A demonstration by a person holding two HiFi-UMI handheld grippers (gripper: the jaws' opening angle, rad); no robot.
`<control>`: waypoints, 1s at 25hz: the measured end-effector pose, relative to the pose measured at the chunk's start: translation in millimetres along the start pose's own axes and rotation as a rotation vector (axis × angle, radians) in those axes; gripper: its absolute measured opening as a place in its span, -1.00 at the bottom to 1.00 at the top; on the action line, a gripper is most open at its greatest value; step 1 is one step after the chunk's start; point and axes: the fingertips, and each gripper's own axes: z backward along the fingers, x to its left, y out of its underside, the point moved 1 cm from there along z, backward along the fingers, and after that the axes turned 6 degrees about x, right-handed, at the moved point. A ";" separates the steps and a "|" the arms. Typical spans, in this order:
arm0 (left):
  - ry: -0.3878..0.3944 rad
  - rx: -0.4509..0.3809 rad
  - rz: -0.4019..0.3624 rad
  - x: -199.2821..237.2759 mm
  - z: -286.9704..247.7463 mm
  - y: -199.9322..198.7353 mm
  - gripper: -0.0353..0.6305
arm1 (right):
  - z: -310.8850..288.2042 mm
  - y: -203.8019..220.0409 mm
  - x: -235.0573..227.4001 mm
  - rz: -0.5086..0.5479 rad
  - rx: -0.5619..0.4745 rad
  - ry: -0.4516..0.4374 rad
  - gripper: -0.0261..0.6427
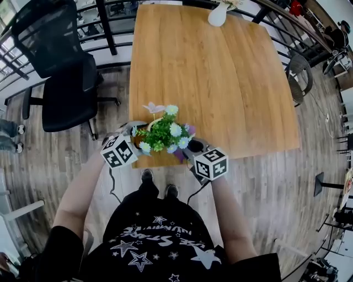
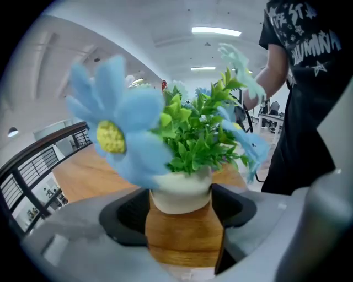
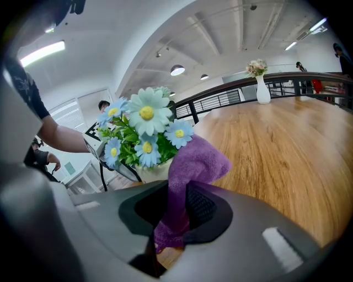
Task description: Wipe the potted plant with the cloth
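The potted plant [image 1: 163, 134], green leaves with pale blue and white daisies, stands at the near edge of the wooden table [image 1: 220, 82]. Its pot [image 2: 185, 231] is white on top and wood-coloured below. My left gripper [image 2: 185, 220] sits around that pot from the left, and the pot fills the gap between the pads. In the head view the left gripper [image 1: 132, 135] is partly hidden by leaves. My right gripper [image 3: 176, 215] is shut on a purple cloth [image 3: 193, 165], which bunches up against the flowers [image 3: 140, 137] on the plant's right side. From above, the cloth [image 1: 181, 155] peeks out under the blooms.
A black office chair [image 1: 60, 66] stands left of the table. A white vase [image 1: 217, 15] with flowers sits at the table's far edge, with a dark railing [image 1: 287, 22] behind it. The person stands close to the table's near edge.
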 end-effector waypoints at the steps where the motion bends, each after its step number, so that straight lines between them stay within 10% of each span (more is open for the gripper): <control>1: 0.000 0.001 0.001 0.3 -0.4 1.0 0.20 | -0.8 0.2 -0.4 -0.001 0.000 0.001 -0.68; 25: -0.360 0.113 0.411 -18.4 -14.7 -14.5 0.18 | -3.0 4.6 29.5 0.027 0.009 -0.048 -0.68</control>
